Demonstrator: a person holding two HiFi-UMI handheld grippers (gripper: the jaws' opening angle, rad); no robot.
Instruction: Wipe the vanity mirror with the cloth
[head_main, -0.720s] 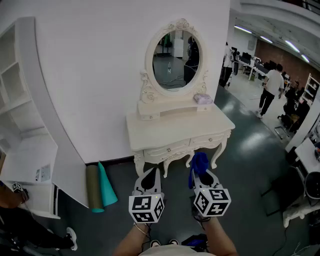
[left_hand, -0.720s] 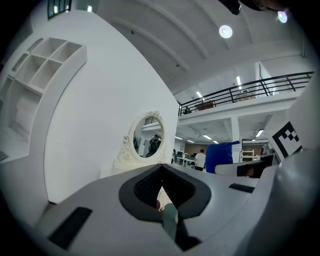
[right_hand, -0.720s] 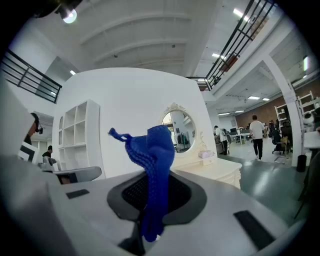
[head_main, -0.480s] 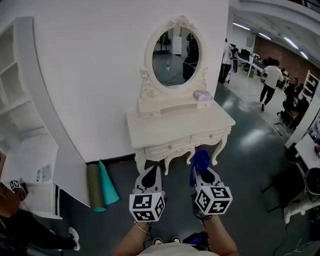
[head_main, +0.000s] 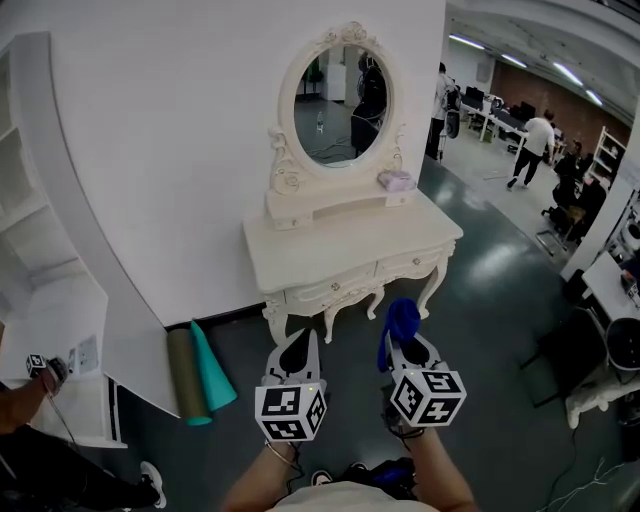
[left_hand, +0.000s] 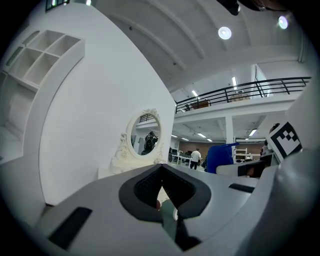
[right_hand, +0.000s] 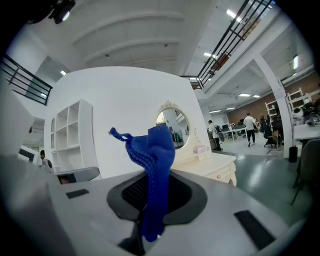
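An oval vanity mirror in a cream carved frame stands on a cream dressing table against the white wall. It also shows far off as the mirror in the left gripper view and as the mirror in the right gripper view. My right gripper is shut on a blue cloth, which sticks up from its jaws as the cloth. My left gripper is shut with nothing in it. Both are held low, in front of the table and well short of it.
A small pale purple object lies on the table's upper shelf, right of the mirror. Rolled green mats lean by the wall at the left, beside a white shelf unit. People walk on the open floor at the right.
The view has shifted: mirror and table now sit a little further left and higher in the head view. Both grippers keep their places, the cloth still held.
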